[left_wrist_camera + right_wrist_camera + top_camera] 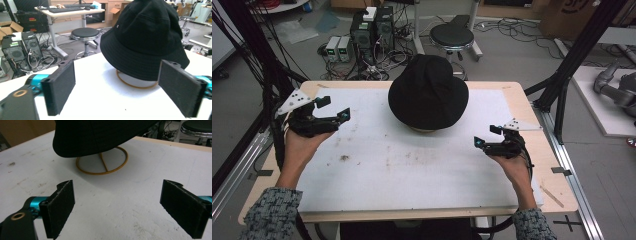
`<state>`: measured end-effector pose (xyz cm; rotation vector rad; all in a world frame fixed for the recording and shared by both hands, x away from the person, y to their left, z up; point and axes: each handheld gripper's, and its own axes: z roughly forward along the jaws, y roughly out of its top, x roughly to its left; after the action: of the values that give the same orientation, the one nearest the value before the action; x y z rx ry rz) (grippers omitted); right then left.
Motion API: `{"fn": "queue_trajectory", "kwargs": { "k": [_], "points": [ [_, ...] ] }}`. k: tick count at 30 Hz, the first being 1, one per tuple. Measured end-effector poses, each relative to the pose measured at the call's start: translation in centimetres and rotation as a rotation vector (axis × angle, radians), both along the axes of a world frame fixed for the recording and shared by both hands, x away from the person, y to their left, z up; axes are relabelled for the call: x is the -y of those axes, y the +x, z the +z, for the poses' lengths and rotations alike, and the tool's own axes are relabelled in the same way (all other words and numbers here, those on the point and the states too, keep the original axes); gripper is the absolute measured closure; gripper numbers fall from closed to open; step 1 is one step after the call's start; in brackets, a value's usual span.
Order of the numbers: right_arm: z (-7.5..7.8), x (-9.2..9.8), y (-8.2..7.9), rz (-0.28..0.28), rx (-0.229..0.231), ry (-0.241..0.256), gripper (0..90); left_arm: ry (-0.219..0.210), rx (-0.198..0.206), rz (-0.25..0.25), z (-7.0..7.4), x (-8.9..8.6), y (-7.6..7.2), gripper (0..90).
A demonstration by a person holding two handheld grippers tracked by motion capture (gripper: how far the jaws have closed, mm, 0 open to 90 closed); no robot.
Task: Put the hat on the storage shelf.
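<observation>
From the high view, a black bucket hat (428, 93) sits at the far middle of the white table (412, 170), between the two hands. The left gripper (332, 108) is held off to the hat's left, the right gripper (486, 136) off to its right — both well apart from it, jaws spread wide and holding nothing.

In the left gripper view, the hat (145, 37) rests on a round gold wire stand (135, 85) ahead of the wide-set jaws.

In the right gripper view, the hat's brim (100, 137) overhangs the stand (102, 166) — its ring lies flat on the stained table (120, 205), beyond the open, empty jaws.
</observation>
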<state>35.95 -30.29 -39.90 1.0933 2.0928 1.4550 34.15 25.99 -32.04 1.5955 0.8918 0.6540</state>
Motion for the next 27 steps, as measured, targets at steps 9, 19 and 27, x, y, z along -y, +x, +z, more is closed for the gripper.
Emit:
{"fn": "queue_trajectory", "kwargs": {
  "k": [9, 19, 27],
  "points": [
    [0.5, -0.6, -0.2, 0.019, 0.025, -0.02, 11.7, -0.03, 0.021, 0.015, -1.7, -1.0, -2.5, 11.5],
    [0.7, -1.4, 0.1, 0.024, 0.041, -0.041, 11.7, -0.02, 0.02, 0.032, -3.1, -1.3, -4.0, 11.5],
    [0.9, -1.4, 0.1, 0.022, 0.041, -0.043, 11.7, -0.003, 0.013, 0.026, -3.5, -1.4, -3.9, 11.5]
  ]
}}
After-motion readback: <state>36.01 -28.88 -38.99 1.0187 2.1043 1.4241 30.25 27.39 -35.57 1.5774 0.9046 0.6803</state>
